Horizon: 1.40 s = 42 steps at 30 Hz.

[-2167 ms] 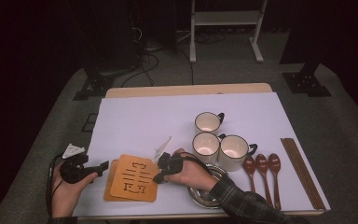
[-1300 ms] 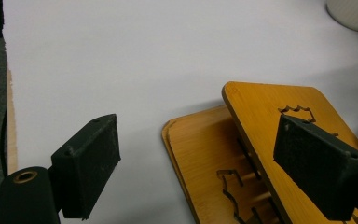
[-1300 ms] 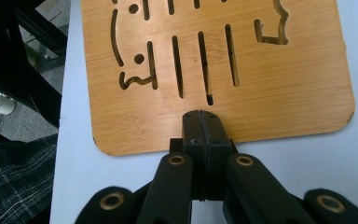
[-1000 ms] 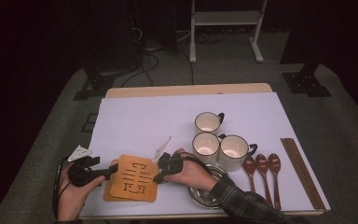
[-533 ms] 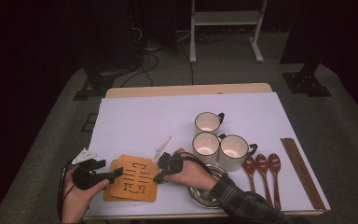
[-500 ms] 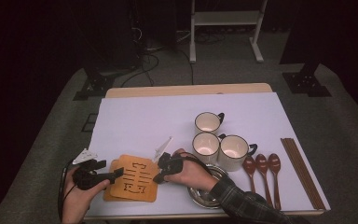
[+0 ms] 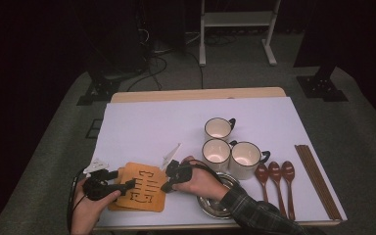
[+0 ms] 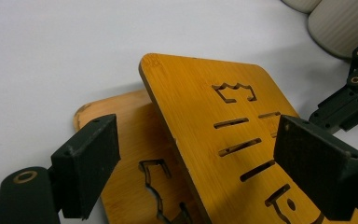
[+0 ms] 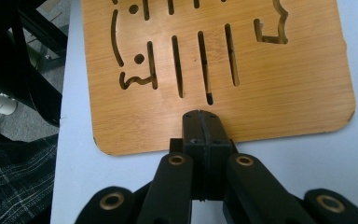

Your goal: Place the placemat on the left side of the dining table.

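Dim room, grey carpet floor [image 7: 362, 127], white metal stand [image 7: 235, 19], cables [image 7: 161, 54], wooden table [image 7: 196, 94] under white sheet [image 7: 152, 127].

White-covered table [image 7: 147, 125]; near left, two stacked wooden trivets [image 7: 144, 188]; right, three mugs [image 7: 218, 129], metal dish [image 7: 214, 205], three wooden spoons [image 7: 274, 172], chopsticks [image 7: 318, 178] at right edge.

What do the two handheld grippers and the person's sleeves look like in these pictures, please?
Both the left gripper and the right gripper are matte black, with flat rectangular pads on linked bars joined by brass-coloured rivets. A pale three-cornered plate tops each, and a black cable trails from the left one. The right forearm wears a dark plaid sleeve.
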Available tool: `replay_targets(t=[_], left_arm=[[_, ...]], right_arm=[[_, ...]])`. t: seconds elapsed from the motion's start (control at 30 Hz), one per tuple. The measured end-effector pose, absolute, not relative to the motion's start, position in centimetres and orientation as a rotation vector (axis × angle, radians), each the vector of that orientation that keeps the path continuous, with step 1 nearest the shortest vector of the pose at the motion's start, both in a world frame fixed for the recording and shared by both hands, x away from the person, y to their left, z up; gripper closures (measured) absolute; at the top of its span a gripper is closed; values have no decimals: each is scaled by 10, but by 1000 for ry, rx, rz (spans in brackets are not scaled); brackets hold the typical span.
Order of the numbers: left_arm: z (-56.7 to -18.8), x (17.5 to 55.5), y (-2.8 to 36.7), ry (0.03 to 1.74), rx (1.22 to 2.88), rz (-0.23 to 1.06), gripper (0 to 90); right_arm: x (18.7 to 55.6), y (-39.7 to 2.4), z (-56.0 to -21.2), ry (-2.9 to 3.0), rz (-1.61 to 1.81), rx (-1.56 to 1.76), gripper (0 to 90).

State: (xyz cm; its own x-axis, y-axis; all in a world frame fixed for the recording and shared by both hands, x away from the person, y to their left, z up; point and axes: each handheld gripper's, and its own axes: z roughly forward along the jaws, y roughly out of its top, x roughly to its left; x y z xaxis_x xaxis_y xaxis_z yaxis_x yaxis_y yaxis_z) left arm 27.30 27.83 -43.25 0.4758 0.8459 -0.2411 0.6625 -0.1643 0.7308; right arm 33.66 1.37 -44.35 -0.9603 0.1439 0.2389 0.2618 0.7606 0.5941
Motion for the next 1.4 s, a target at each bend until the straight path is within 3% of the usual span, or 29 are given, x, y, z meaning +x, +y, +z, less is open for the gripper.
replay_targets(t=[1.2,1.4], left_arm=[[-443,280,258,1200,1965,168,150],[-439,278,259,1189,1956,170,232]], right_arm=[[336,14,-443,-2786,-977,-316,896],[336,14,-443,-2786,-977,-315,896]])
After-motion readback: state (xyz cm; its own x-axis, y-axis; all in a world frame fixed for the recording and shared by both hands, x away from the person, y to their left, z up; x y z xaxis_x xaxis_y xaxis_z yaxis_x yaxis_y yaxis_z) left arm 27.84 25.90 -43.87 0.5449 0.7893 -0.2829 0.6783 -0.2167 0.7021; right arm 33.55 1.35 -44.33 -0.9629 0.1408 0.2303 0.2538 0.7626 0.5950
